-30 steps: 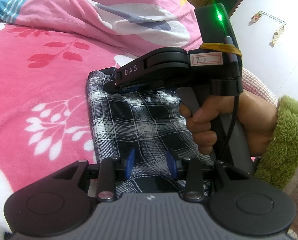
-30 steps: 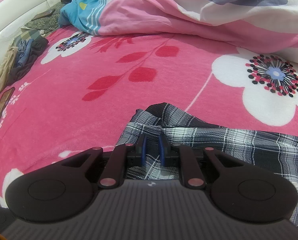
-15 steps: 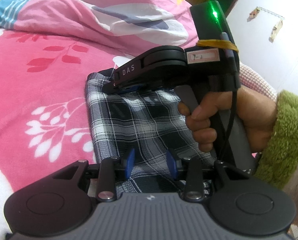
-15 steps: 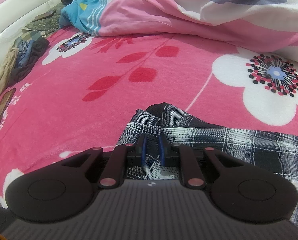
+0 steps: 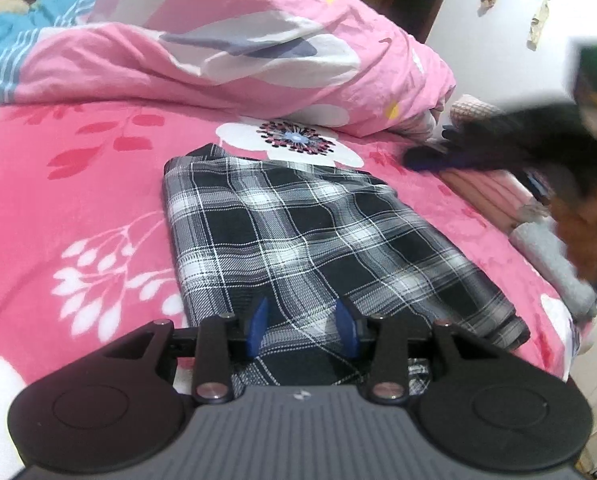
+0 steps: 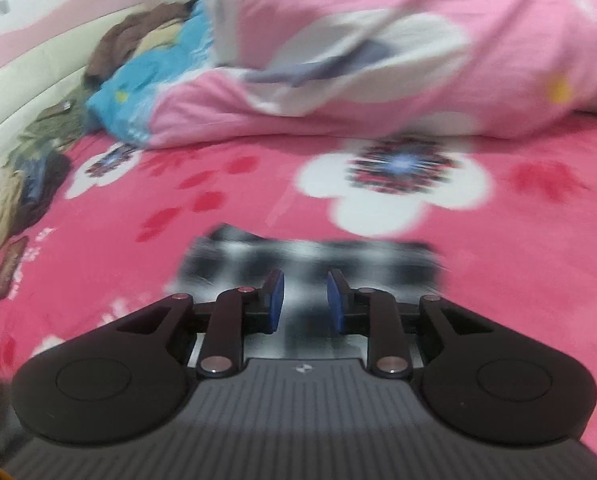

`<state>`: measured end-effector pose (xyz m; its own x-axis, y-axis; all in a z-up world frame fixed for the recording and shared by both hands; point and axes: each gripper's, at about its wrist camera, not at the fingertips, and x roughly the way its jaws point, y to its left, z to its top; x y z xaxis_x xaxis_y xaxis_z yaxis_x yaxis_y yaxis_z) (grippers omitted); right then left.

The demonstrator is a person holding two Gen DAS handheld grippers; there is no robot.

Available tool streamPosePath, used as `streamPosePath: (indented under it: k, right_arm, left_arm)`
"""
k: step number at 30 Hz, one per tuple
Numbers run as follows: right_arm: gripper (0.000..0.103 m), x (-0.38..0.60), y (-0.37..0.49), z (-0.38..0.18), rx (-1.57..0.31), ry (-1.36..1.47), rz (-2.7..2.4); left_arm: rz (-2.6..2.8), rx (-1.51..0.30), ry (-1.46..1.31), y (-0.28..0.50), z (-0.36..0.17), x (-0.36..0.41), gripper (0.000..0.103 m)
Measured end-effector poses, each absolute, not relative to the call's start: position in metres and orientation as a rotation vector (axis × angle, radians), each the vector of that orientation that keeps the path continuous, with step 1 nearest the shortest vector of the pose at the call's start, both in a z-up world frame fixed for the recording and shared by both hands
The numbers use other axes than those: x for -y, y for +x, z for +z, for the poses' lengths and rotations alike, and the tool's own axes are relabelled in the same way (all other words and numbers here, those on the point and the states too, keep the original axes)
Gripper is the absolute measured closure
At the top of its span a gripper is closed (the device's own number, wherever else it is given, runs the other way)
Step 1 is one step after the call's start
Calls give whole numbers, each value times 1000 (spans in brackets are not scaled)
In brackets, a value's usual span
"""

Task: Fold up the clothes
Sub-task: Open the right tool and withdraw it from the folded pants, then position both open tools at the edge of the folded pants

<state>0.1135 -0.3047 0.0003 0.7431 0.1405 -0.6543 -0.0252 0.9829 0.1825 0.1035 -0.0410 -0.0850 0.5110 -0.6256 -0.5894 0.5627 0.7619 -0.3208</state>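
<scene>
Already folded into a tidy rectangle, a black-and-white plaid garment (image 5: 298, 240) lies flat on a bed (image 5: 78, 200) spread with a pink floral blanket, a rumpled pink duvet (image 5: 238, 48) heaped behind it. Judging by its squared edges and layered thickness, the folding of this piece looks essentially complete, with little left but a last smoothing or a move to a pile.

At the bed's right edge, in the left wrist view, other folded items (image 5: 498, 200) in pale pink and grey sit stacked just beside the plaid piece, which suggests earlier garments are done. More loose clothing (image 6: 30, 168) lies bunched along the far left side of the bed in the right wrist view, so further pieces probably remain to be folded.

The left gripper (image 5: 302, 326) hovers over the near end of the plaid garment, its blue fingers (image 5: 258, 324) parting and released, with cloth beneath them but nothing pinched. The right gripper (image 6: 302, 304), blurred with motion, points at the garment's near edge, its fingers (image 6: 274, 304) likewise spreading and holding nothing. A hand (image 5: 582, 236) gripping that tool shows as a blur at the right of the left wrist view.
</scene>
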Motion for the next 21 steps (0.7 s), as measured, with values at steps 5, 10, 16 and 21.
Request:
streamPosePath:
  k: [5,10,16,21]
  right_arm:
    - [80,343,61,-8,-694,189,43]
    - [80,352,43,-21,-652,215,86]
    - [80,346,28,-27,-590,167,197]
    - [81,344,5,-32,-548,125,275]
  left_arm:
    - [-687,-810,-89,106,-74,42,60]
    - [-627,-813,-71,96,-61,46,59]
    - [-594,-810,15,72,-57,62,58]
    - [-563,-764,118,52,-59,74,57]
